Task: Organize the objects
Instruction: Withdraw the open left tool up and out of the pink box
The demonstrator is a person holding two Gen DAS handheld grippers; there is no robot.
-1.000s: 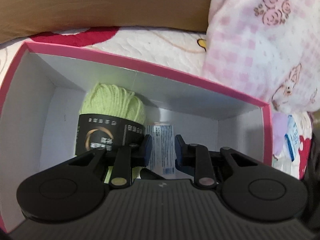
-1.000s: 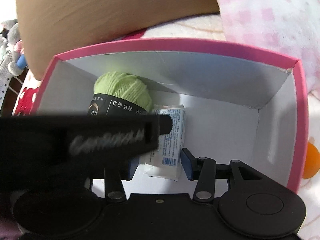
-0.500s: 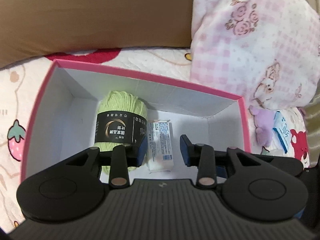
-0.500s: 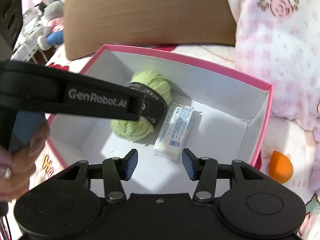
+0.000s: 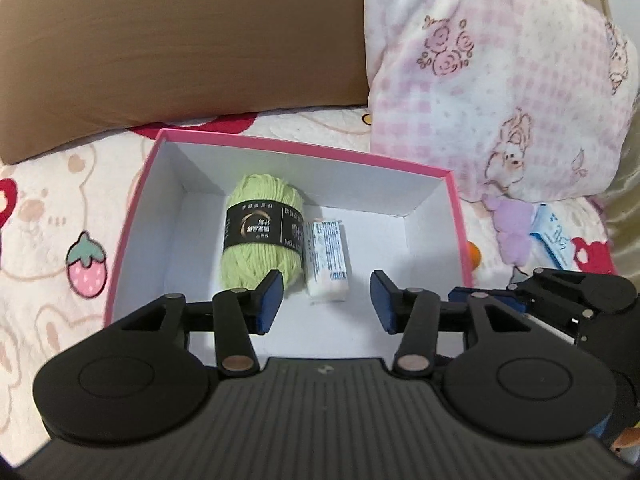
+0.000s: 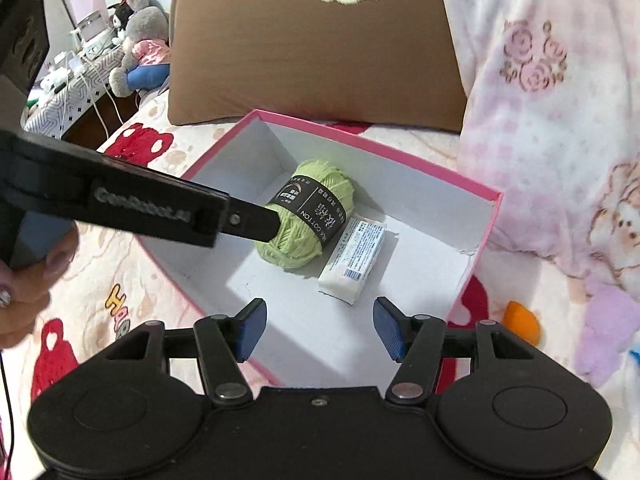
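- The left gripper point(image 5: 323, 301) holds nothing; its jaws have just been opening, with only the box floor seen between them.
- The right gripper point(image 6: 319, 329) is also released and empty, its jaws just opened wider.
- In the right wrist view the left gripper's arm hides part of the green yarn ball point(image 6: 310, 220).
- The yarn lies in the pink box point(image 5: 456, 216), touching the white packet point(image 5: 327, 266).
- An orange thing point(image 6: 520, 320) beside the box is hard to identify.
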